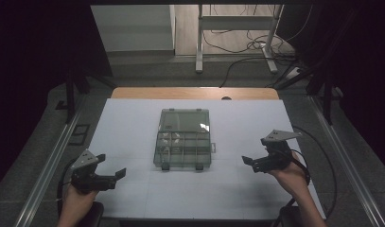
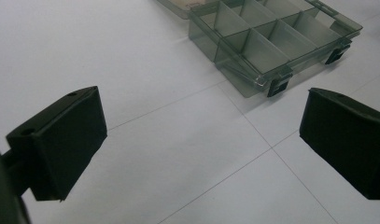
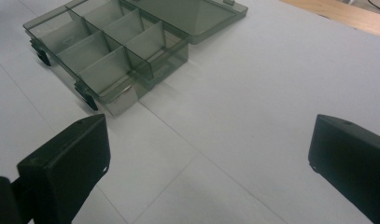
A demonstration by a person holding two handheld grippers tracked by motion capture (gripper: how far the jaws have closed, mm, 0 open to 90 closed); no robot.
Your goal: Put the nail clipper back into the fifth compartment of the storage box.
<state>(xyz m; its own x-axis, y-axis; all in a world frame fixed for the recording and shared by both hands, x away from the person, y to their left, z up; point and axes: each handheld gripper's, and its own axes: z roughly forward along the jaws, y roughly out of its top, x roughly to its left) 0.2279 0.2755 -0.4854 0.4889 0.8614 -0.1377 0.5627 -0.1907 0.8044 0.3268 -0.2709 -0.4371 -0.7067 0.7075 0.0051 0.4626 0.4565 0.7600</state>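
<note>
A smoky see-through compartment box (image 1: 183, 150) lies in the middle of the white table top (image 1: 133, 123), its lid (image 1: 185, 119) folded flat away from me. Two black latches (image 1: 165, 166) sit on its near edge. Its compartments look empty in both gripper views. My left gripper (image 1: 112, 166) stands open at the near left, short of the box (image 2: 271, 42), with nothing between its jaws (image 2: 201, 121). At the near right my right gripper (image 1: 255, 151) is also open and holds nothing (image 3: 208, 144), and the box (image 3: 108, 51) lies ahead to its left.
A wooden strip (image 1: 195, 92) runs along the table's far edge. Metal rails (image 1: 48, 161) flank the table on both sides. Beyond it stand a desk frame (image 1: 199, 38) and loose floor cables (image 1: 256, 47). The white surface around the box is bare.
</note>
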